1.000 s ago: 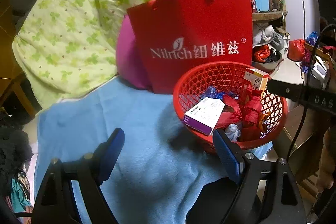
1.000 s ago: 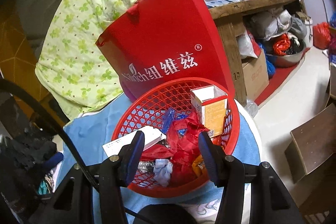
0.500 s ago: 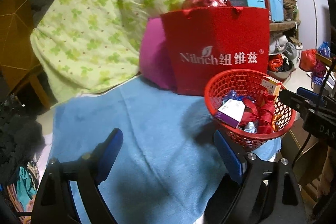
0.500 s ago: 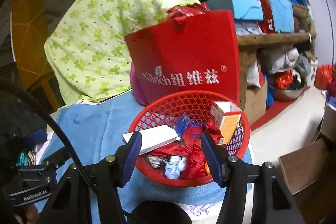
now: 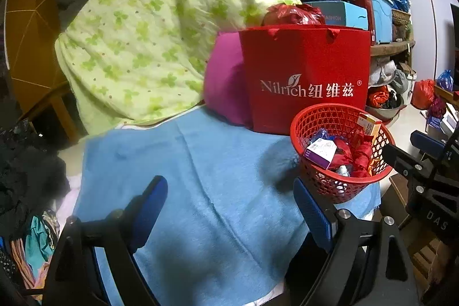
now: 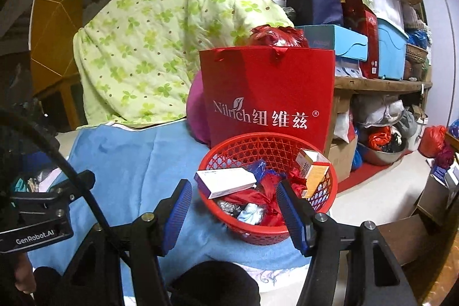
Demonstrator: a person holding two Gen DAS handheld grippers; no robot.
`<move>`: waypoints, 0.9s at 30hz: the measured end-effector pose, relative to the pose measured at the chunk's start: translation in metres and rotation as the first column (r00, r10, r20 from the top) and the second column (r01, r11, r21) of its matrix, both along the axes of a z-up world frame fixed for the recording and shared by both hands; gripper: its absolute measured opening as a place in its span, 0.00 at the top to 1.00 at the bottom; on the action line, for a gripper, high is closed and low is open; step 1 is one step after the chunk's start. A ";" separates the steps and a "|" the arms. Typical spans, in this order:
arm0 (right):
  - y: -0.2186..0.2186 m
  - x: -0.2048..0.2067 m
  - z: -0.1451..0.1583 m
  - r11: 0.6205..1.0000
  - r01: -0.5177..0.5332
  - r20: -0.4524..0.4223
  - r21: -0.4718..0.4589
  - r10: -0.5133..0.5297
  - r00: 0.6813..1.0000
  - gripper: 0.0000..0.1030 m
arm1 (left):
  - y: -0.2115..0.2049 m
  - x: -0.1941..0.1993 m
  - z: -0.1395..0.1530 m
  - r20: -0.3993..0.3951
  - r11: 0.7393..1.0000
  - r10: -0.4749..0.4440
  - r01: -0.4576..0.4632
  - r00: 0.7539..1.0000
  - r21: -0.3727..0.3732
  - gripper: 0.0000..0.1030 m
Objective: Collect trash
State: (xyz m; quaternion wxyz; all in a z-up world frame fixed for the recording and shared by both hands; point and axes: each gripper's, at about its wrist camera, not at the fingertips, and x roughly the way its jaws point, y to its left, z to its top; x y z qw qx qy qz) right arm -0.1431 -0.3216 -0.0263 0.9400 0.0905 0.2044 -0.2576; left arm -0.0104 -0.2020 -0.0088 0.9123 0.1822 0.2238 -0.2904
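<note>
Green clover-print quilt (image 5: 149,48) is heaped at table's far left edge. Blue towel (image 5: 200,191) covers the table top. Red Nilrich paper bag (image 5: 307,79) stands upright at far right, magenta cushion (image 5: 223,79) touching its left side. Red mesh basket (image 6: 269,151) sits at near right corner w/ trash inside: white-purple box (image 6: 225,181), orange carton (image 6: 312,171), red wrappers. Left tongs (image 5: 229,205) wide, empty, over towel. Right tongs (image 6: 233,208) just been opening, nothing gripped, before basket.

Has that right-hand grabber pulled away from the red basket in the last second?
Yes. The right gripper has backed off: in its view the red basket and the red paper bag look smaller and farther. Its jaws have just been opening, nothing between them.
</note>
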 end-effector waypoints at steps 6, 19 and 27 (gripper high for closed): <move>0.015 -0.009 0.008 0.999 -0.010 0.002 -0.042 0.011 1.000 0.36 | 0.015 -0.006 0.006 0.007 1.000 0.021 -0.020 1.000 -0.014 0.13; 0.038 -0.027 0.030 0.994 -0.022 0.042 -0.106 0.027 0.999 0.35 | 0.036 -0.030 0.025 0.045 0.999 0.038 -0.037 0.998 -0.031 0.03; 0.044 -0.030 0.036 0.993 -0.016 0.037 -0.118 0.020 0.999 0.34 | 0.051 -0.041 0.040 0.081 0.996 0.062 -0.056 0.995 -0.068 0.02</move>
